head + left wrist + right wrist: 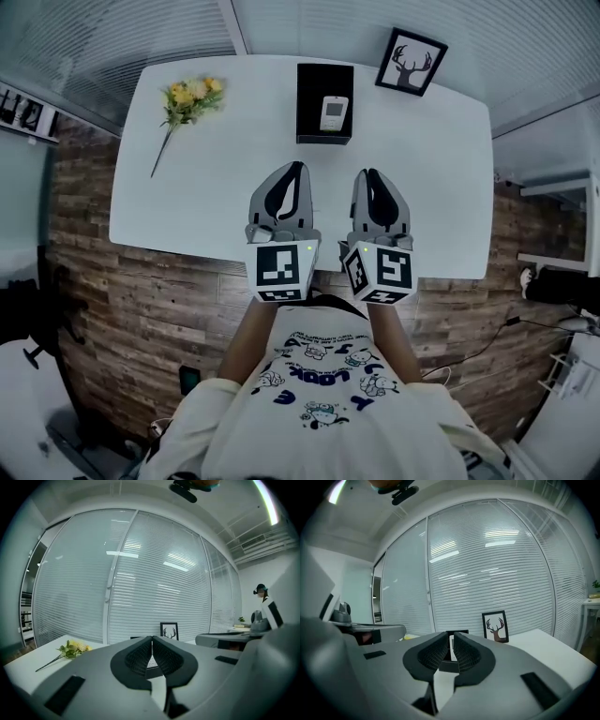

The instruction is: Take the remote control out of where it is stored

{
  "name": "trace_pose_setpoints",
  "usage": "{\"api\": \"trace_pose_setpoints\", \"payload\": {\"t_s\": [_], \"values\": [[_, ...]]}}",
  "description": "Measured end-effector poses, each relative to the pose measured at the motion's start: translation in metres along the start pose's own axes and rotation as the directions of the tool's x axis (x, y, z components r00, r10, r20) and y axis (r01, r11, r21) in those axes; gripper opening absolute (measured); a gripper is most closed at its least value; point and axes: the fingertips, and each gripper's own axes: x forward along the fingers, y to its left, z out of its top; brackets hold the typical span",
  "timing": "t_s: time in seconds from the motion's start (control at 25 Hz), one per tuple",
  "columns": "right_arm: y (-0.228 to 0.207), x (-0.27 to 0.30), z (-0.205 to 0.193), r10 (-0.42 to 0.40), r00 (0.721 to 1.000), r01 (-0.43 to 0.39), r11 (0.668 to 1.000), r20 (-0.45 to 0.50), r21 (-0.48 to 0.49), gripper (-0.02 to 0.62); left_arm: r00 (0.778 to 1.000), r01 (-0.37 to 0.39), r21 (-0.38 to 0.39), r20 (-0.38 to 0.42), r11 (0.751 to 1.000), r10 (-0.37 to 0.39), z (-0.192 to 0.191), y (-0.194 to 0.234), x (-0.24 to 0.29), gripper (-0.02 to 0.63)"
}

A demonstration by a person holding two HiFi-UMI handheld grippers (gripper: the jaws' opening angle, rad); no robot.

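A white remote control [334, 112] lies inside an open black box [310, 98] at the far middle of the white table [216, 178]. Both grippers hover side by side over the near half of the table, pointing at the box and well short of it. My left gripper [298, 169] [152, 638] is shut, with nothing between its jaws. My right gripper [367, 174] [451, 634] also has its jaws drawn together and holds nothing. In the right gripper view the black box [461, 632] shows just past the jaw tips.
A bunch of yellow flowers [187, 98] [70, 649] lies at the table's far left. A framed deer picture [411, 61] [169, 631] [495, 626] stands at the far right, against blinds-covered glass walls. Wood floor surrounds the table.
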Motion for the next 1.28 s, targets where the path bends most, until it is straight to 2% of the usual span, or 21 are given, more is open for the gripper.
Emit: {"api": "trace_pose_setpoints", "payload": {"t_s": [0.2, 0.48, 1.04, 1.16, 1.2, 1.28], "values": [[-0.01, 0.027, -0.006, -0.018, 0.999, 0.018, 1.0, -0.031, 0.008, 0.057, 0.999, 0.032, -0.013, -0.014, 0.999, -0.032, -0.001, 0.007, 0.034, 0.02], [-0.026, 0.057, -0.017, -0.036, 0.997, 0.038, 0.999, -0.074, 0.037, 0.057, 0.993, 0.096, -0.023, -0.072, 0.995, -0.097, -0.012, 0.01, 0.076, 0.02], [-0.046, 0.111, -0.031, -0.048, 0.99, 0.056, 0.997, -0.13, 0.057, 0.057, 0.98, 0.138, -0.033, -0.137, 0.99, -0.141, -0.032, 0.018, 0.14, 0.021], [-0.05, 0.119, -0.034, -0.053, 0.989, 0.062, 0.996, -0.138, 0.066, 0.057, 0.975, 0.162, -0.013, -0.155, 0.987, -0.162, -0.038, 0.019, 0.152, 0.021], [-0.051, 0.121, -0.035, -0.052, 0.989, 0.062, 0.996, -0.142, 0.066, 0.057, 0.972, 0.171, -0.012, -0.161, 0.985, -0.171, -0.04, 0.019, 0.155, 0.03], [-0.051, 0.125, -0.037, -0.049, 0.988, 0.059, 0.996, -0.149, 0.063, 0.057, 0.967, 0.187, -0.026, -0.169, 0.982, -0.189, -0.043, 0.019, 0.161, 0.101]]}}
